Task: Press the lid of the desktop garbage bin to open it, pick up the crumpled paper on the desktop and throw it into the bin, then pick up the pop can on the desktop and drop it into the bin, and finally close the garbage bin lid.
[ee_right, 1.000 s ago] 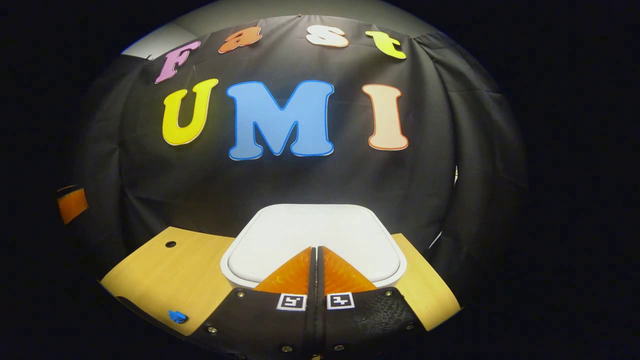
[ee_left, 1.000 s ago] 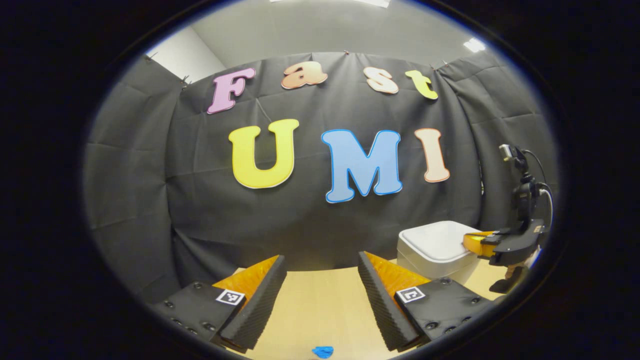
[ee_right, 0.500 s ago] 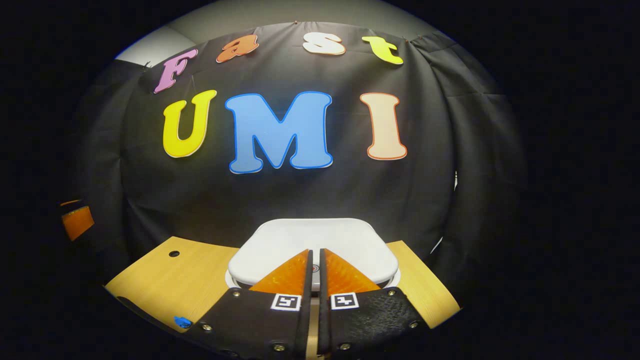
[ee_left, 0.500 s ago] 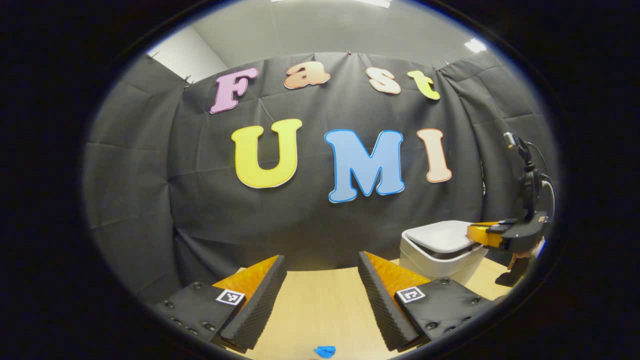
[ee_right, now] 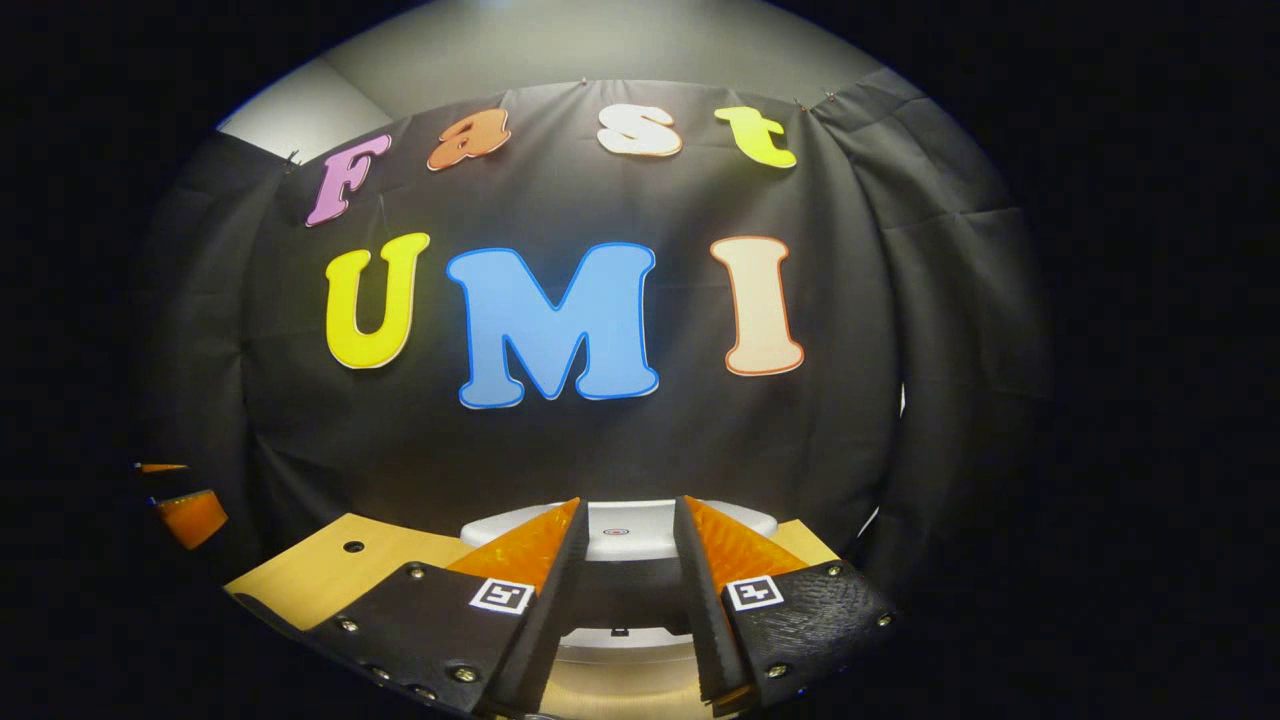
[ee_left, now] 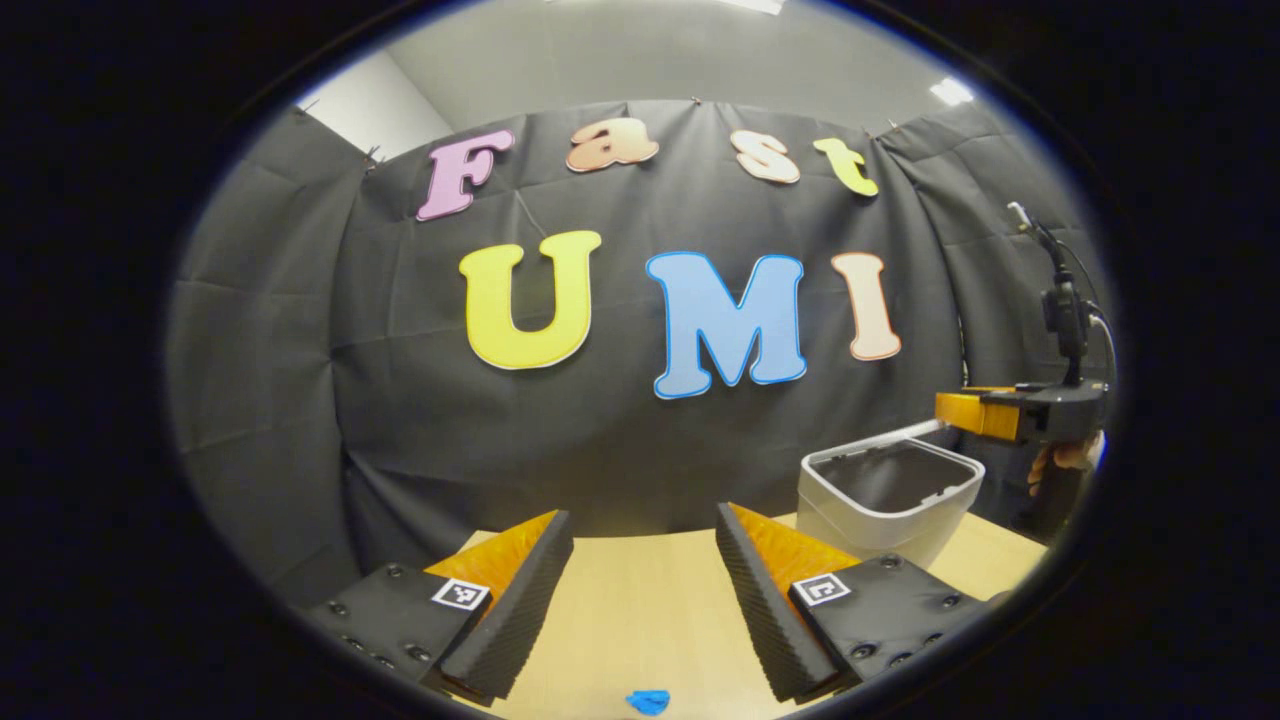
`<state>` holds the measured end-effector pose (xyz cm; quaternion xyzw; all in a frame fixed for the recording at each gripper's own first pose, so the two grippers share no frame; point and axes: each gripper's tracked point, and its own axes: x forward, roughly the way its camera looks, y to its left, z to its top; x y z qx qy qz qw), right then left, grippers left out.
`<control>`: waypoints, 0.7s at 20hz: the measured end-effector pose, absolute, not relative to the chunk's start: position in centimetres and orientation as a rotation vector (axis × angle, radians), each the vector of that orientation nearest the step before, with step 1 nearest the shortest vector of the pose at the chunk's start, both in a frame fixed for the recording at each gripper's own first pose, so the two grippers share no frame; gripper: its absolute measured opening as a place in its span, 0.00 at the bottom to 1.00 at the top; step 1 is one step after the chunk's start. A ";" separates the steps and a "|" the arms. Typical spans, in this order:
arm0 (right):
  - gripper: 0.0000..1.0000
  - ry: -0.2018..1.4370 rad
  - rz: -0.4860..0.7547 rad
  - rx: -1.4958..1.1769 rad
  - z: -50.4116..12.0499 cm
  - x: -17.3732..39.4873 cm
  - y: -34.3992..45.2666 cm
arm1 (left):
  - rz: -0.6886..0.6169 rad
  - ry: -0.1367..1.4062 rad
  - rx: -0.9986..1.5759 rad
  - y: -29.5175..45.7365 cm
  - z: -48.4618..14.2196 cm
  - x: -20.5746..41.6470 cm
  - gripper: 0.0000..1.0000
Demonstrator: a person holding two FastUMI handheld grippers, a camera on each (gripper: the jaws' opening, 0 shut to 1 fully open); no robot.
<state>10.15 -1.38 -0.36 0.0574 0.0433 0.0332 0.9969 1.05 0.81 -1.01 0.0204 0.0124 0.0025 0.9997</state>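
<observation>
The white desktop bin stands at the right of the table in the left gripper view, its dark inside showing. Its lid is tilted up at the far side, seen edge-on. My right gripper hovers level above the bin's far right rim, with a hand behind it. In the right gripper view my right gripper is open, and the raised lid and the bin's front rim lie between its fingers. My left gripper is open above the table with nothing between its fingers.
The light wooden table runs back to the black cloth wall. A small blue scrap lies near the table's front edge. A round hole sits in the tabletop left of the bin. My left gripper appears at the far left.
The bin's lid has sprung up from flat to raised. My right gripper has lifted off the lid and its fingers have parted. The left gripper has stayed in place.
</observation>
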 end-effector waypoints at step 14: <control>0.96 0.069 0.091 0.094 0.6 7.6 -0.4 | 0.023 0.098 0.004 3.3 -7.2 1.4 0.95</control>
